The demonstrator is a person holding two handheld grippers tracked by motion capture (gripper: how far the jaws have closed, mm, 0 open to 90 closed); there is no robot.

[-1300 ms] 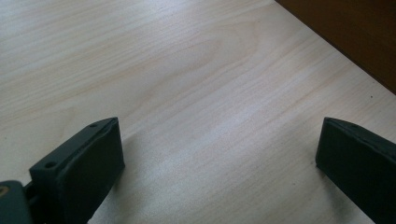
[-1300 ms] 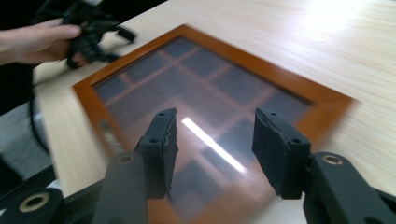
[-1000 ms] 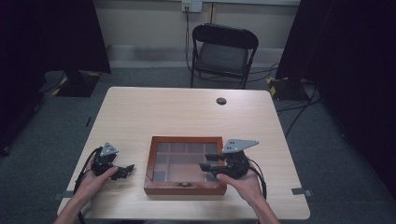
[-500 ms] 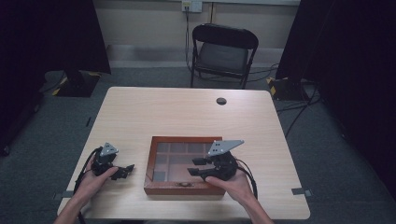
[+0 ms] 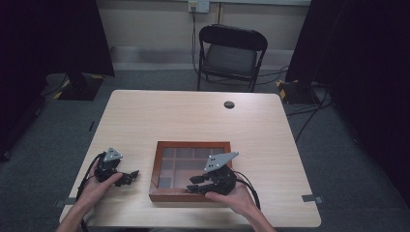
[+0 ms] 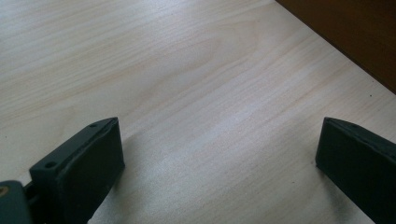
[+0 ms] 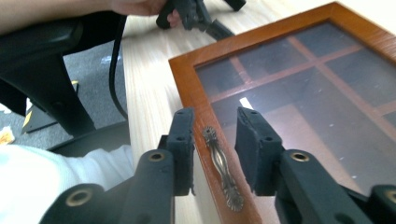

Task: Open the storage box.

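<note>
A wooden box (image 5: 191, 171) with a glass lid is sitting low in the middle of the high view, on the pale worktop (image 5: 193, 116). The right tool (image 5: 194, 183) is hanging over the box's near edge, at the bottom middle of the frame. In the right gripper view, its two jaws are standing a little apart, one on each side of a small metal handle (image 7: 222, 166) on the wooden rim, in the lower middle of that picture. They are not touching the handle yet.

The left tool (image 5: 131, 176) is resting on the worktop at the lower left of the high view, just beside the box. Its jaws are spread wide with nothing between them.

It looks like the person is getting ready to pinch the handle. To do it well, the jaws should be closing evenly around the handle's thin middle, not its wide ends. The pull should be slow and upward, so the box isn't sliding.
</note>
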